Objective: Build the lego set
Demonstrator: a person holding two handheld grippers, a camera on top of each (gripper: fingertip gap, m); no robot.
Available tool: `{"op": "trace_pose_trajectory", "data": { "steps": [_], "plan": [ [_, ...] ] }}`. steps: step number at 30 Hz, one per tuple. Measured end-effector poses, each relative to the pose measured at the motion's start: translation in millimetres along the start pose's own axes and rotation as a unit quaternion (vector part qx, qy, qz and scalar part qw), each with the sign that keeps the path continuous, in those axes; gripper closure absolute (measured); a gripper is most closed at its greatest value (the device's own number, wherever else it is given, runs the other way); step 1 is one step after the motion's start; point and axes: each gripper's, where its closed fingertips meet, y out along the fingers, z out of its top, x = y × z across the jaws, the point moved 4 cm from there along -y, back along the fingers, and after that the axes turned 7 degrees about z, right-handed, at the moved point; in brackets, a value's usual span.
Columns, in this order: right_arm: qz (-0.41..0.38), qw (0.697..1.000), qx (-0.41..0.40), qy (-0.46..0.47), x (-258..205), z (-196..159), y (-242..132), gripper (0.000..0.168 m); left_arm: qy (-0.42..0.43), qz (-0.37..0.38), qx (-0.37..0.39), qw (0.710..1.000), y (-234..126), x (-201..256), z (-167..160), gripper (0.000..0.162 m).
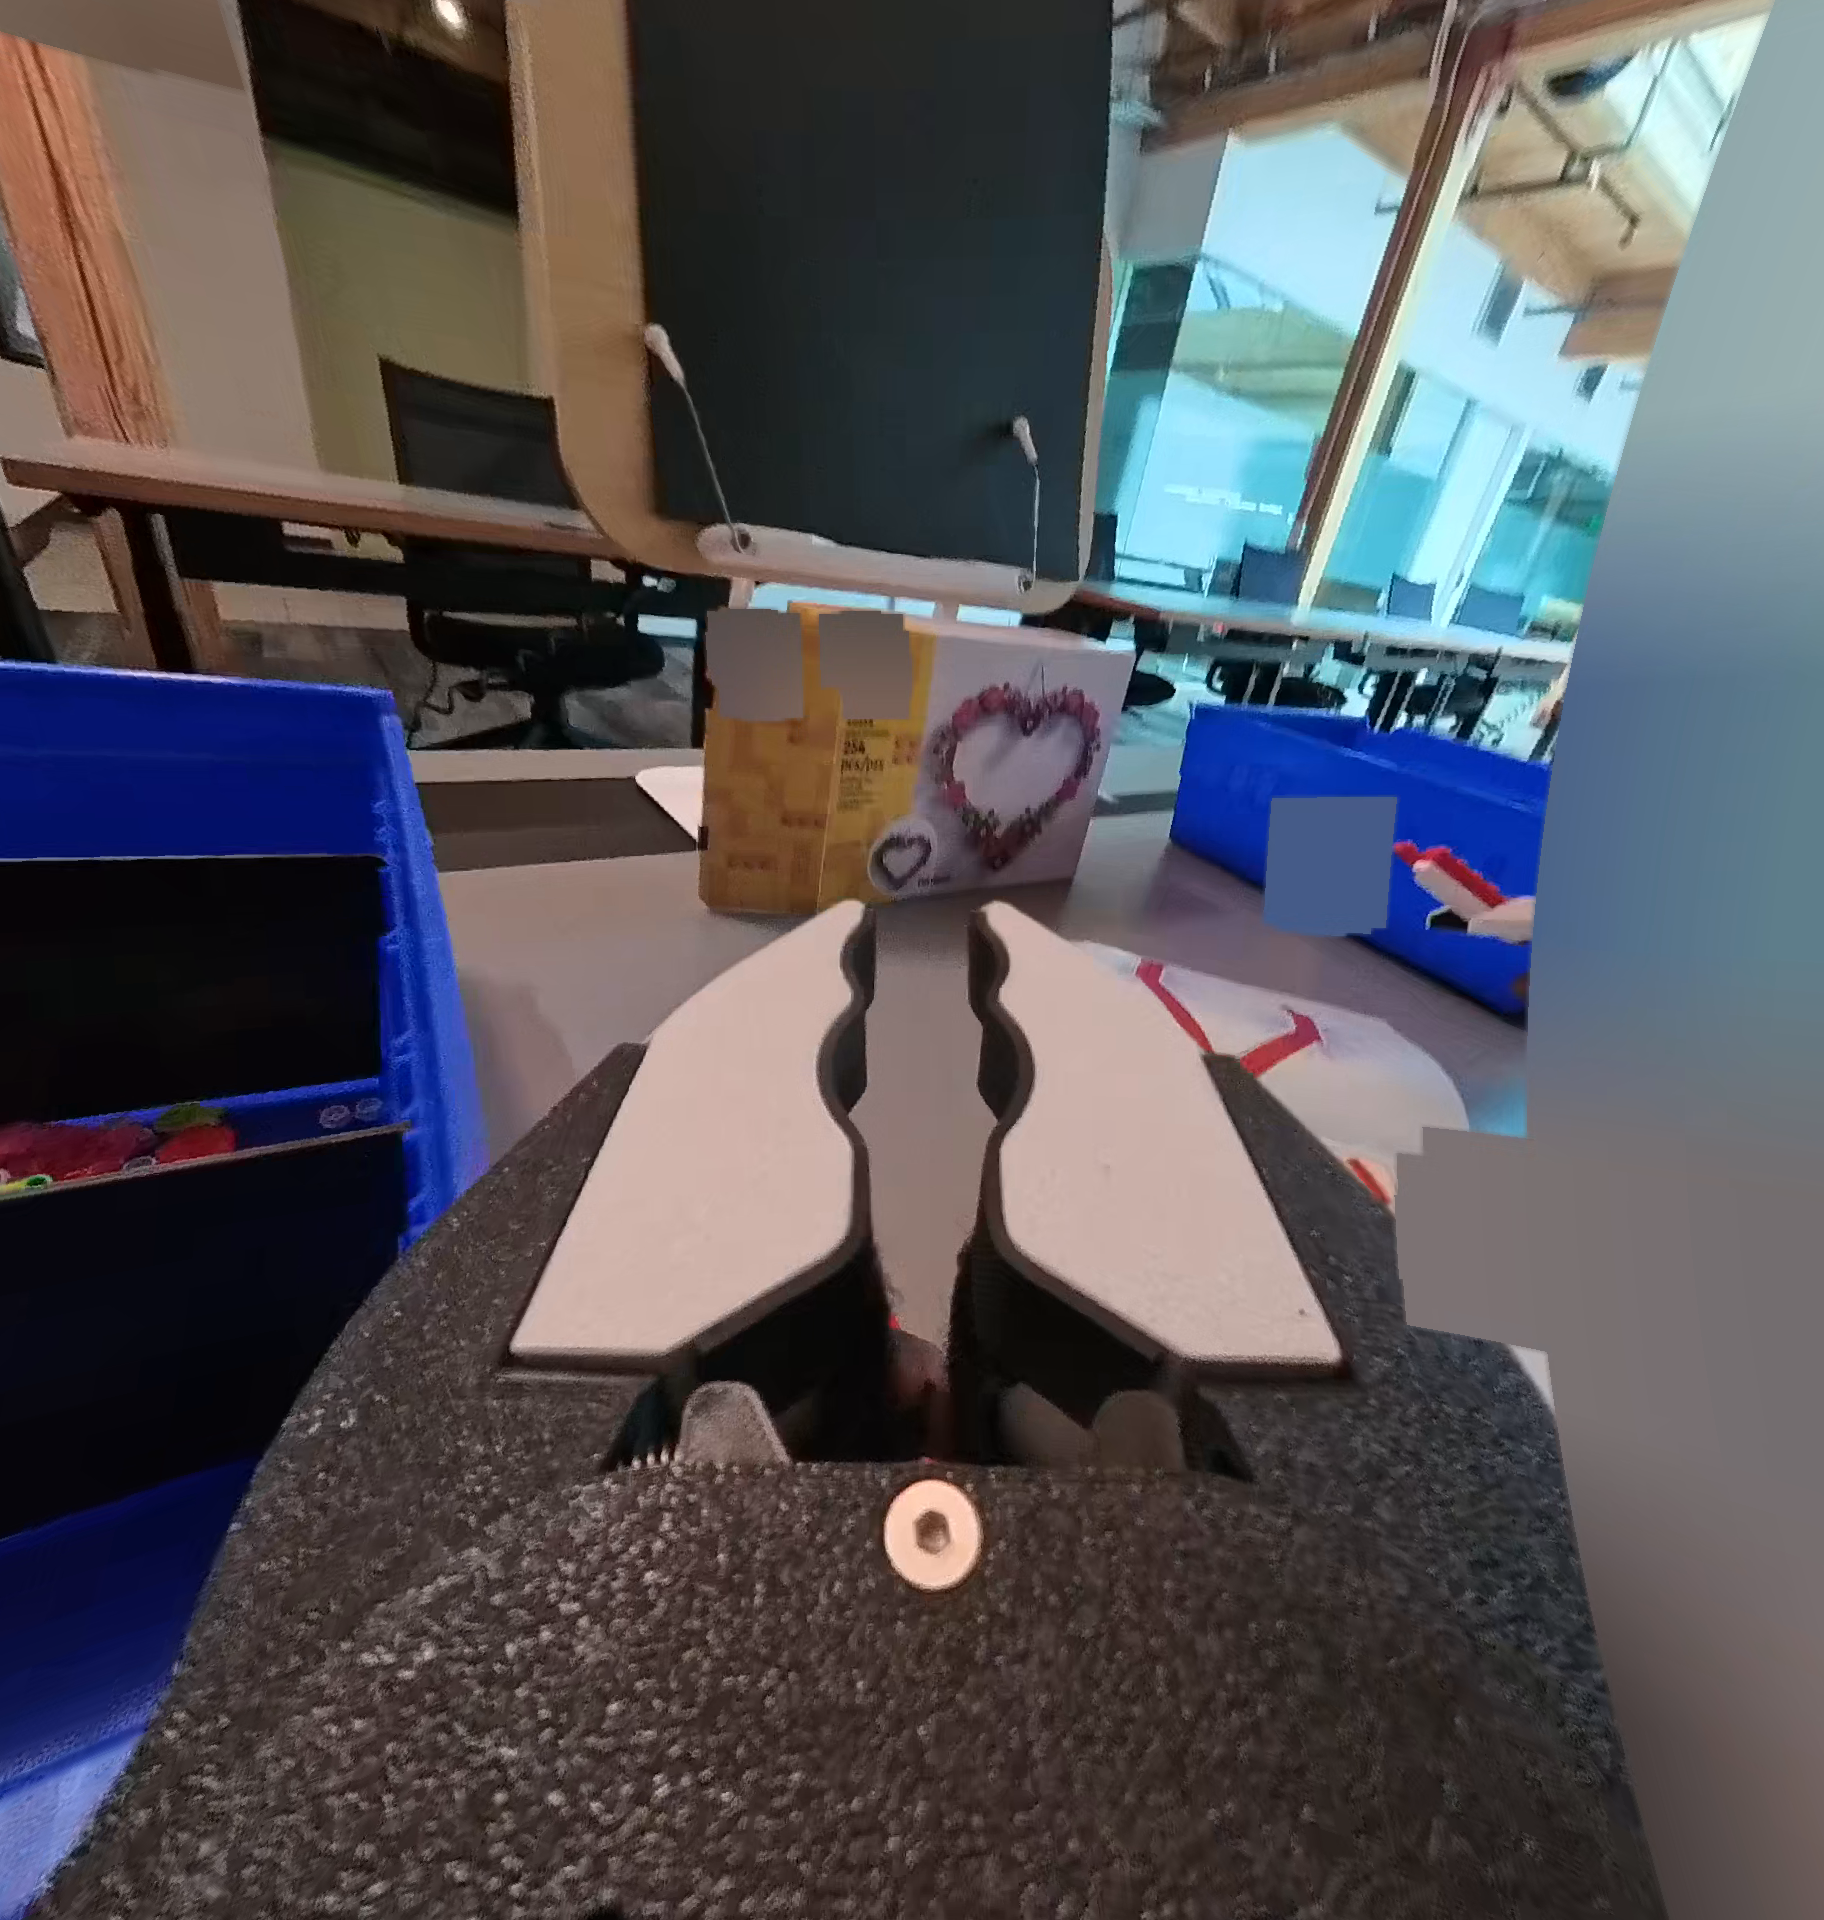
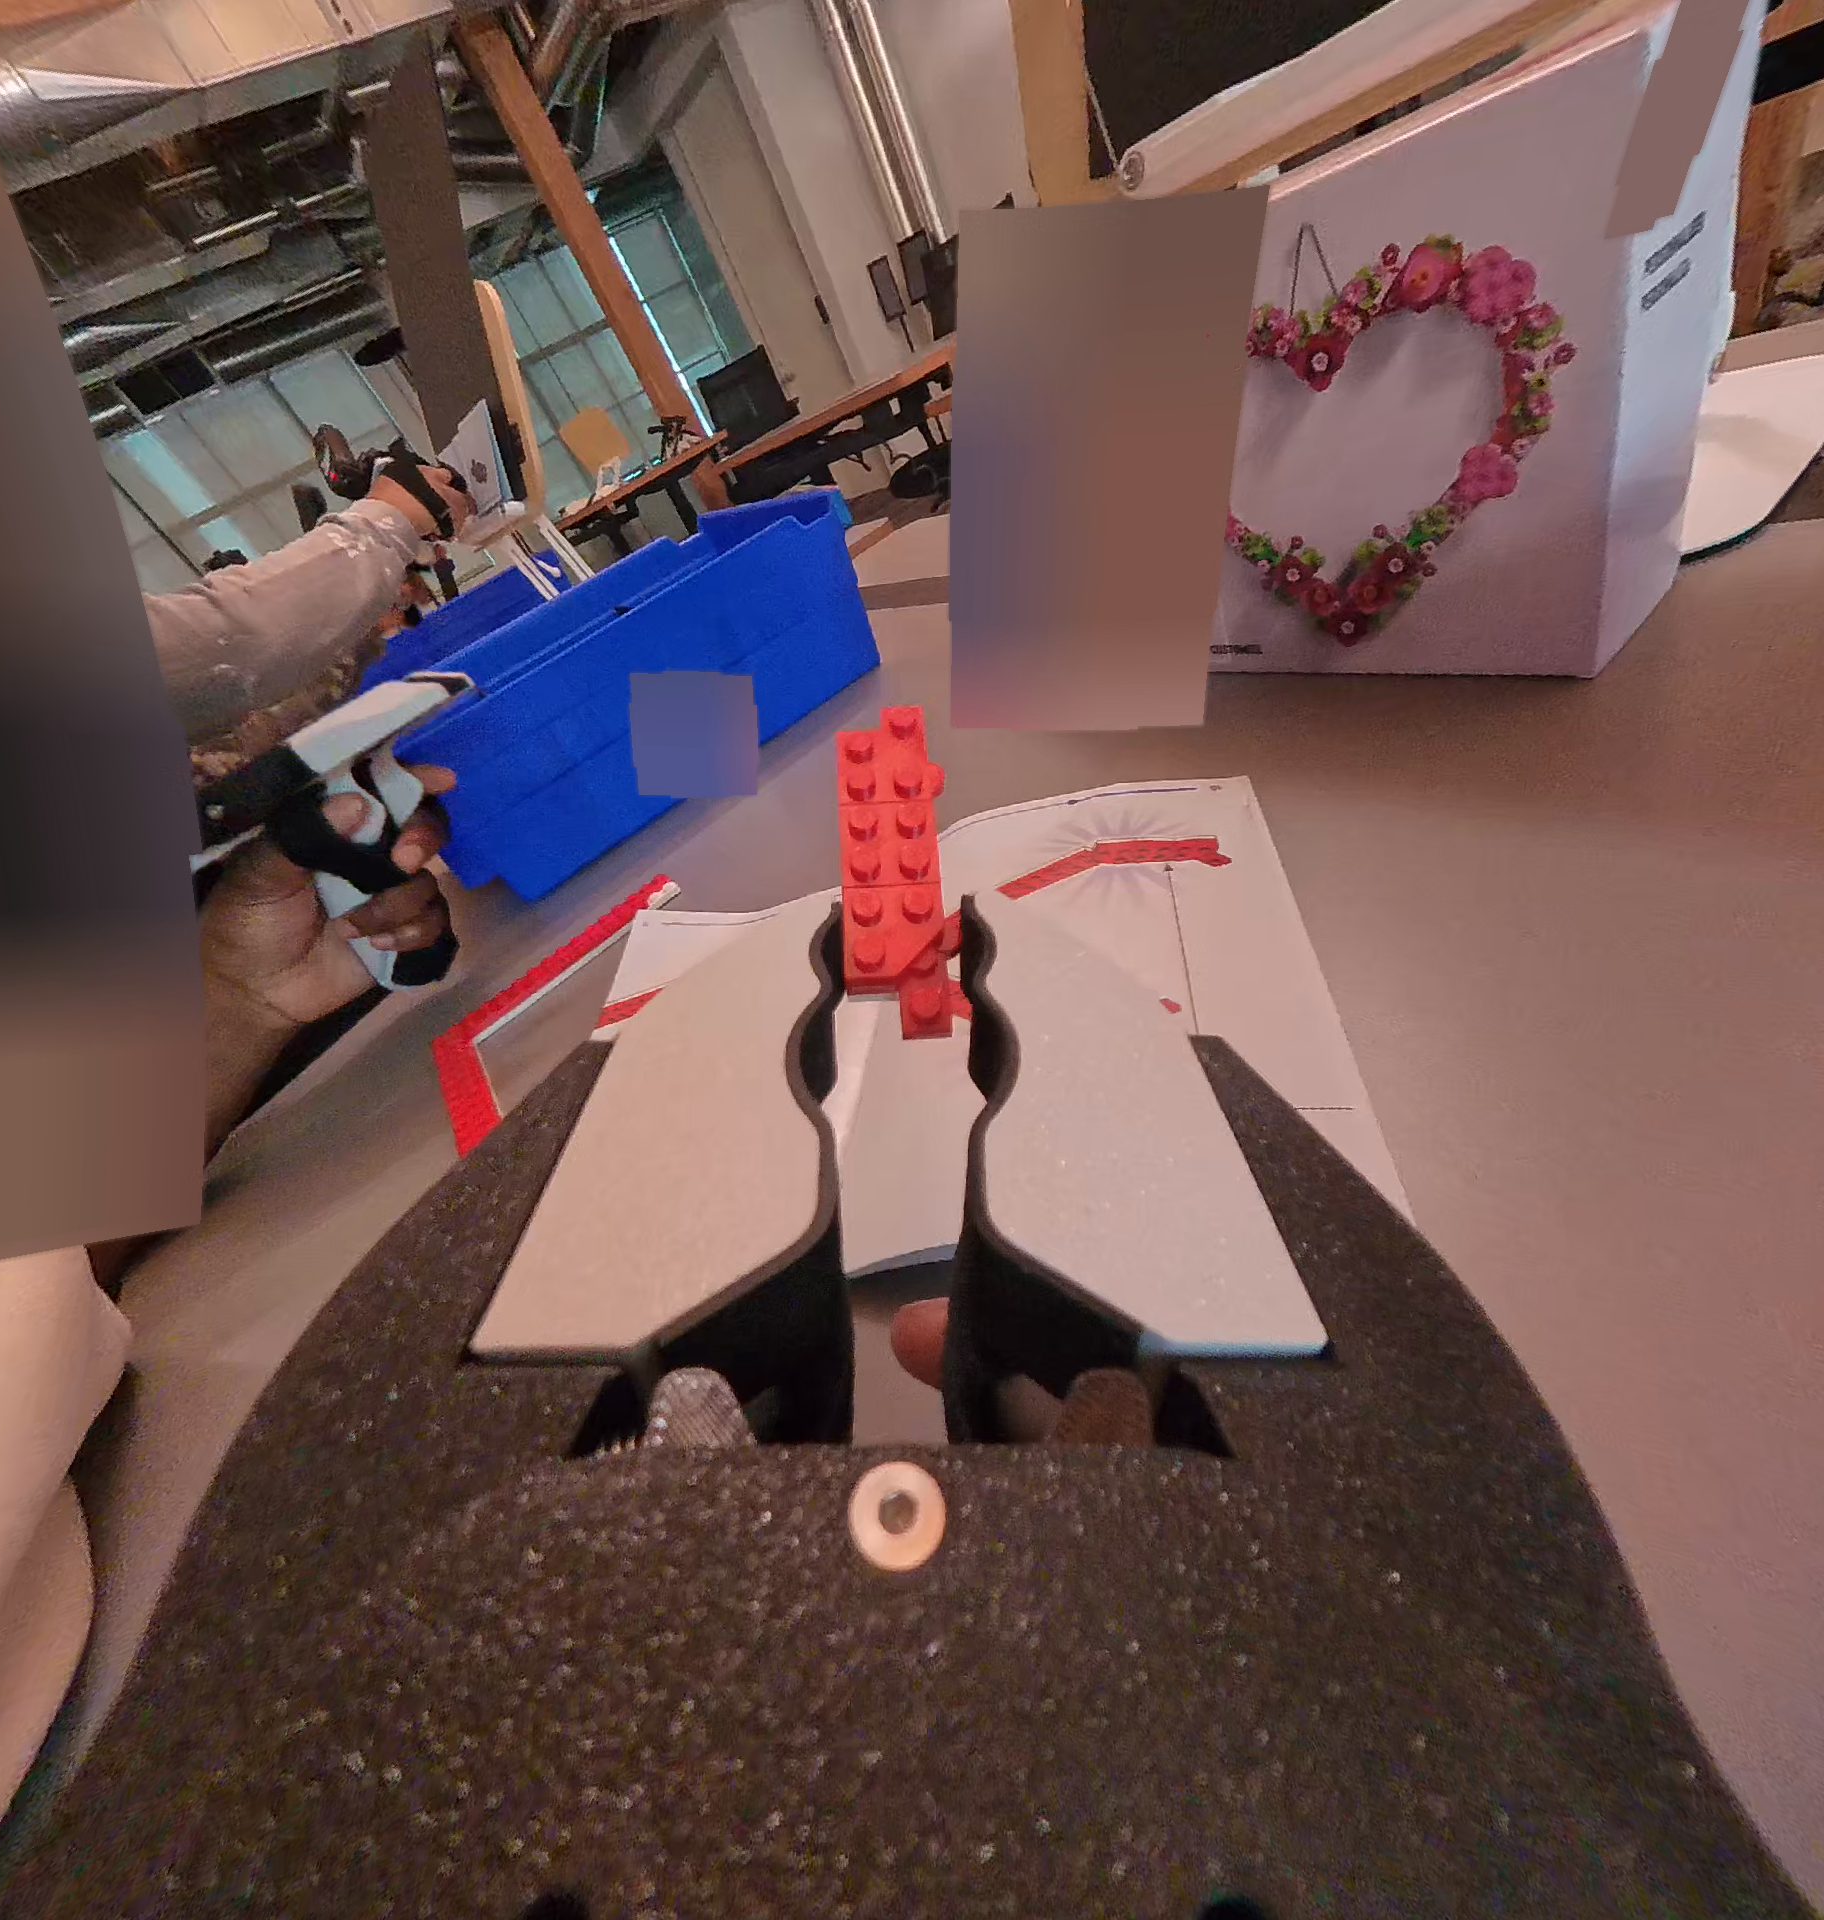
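Note:
My right gripper (image 2: 903,935) is shut on the near end of a long red brick assembly (image 2: 887,831) and holds it above the open instruction booklet (image 2: 1116,935). The assembly points away from me, studs up. A thin red and white L-shaped strip (image 2: 534,987) lies on the table left of the booklet. My left gripper (image 1: 920,925) is empty, its jaws a narrow gap apart over bare table. It also shows at the left of the right wrist view (image 2: 368,790), held in a hand. The red assembly (image 1: 1453,873) shows at the far right of the left wrist view.
The set's box (image 2: 1407,436) with a flower heart picture stands at the back of the grey table (image 2: 1562,935); it also shows in the left wrist view (image 1: 918,769). A blue bin (image 2: 627,665) sits behind the strip. Another blue bin (image 1: 191,758) with small coloured pieces stands close on my left. The grippers' ends are close to 25 cm from one another.

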Motion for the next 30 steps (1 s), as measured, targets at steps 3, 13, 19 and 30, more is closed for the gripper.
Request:
{"op": "trace_pose_trajectory", "data": {
  "steps": [3, 13, 19, 30],
  "plan": [
    [0.004, 1.000, -0.009, -0.005, -2, -2, 3, 0.148, -0.009, -0.008, -0.001, 1.000, -2, -1, 0, 0.152],
    [0.103, 0.981, -0.142, -0.083, -41, -14, 41, 0.148, 0.040, 0.032, -0.055, 0.997, 0, -5, -12, 0.162],
    [0.200, 0.909, -0.291, -0.222, -66, -20, 71, 0.148, -0.001, 0.004, -0.046, 0.999, -3, -3, -9, 0.160],
    [0.371, 0.765, -0.319, -0.418, -79, 2, 112, 0.148, 0.011, -0.031, -0.098, 0.995, -3, 8, -18, 0.154]
  ]
}}
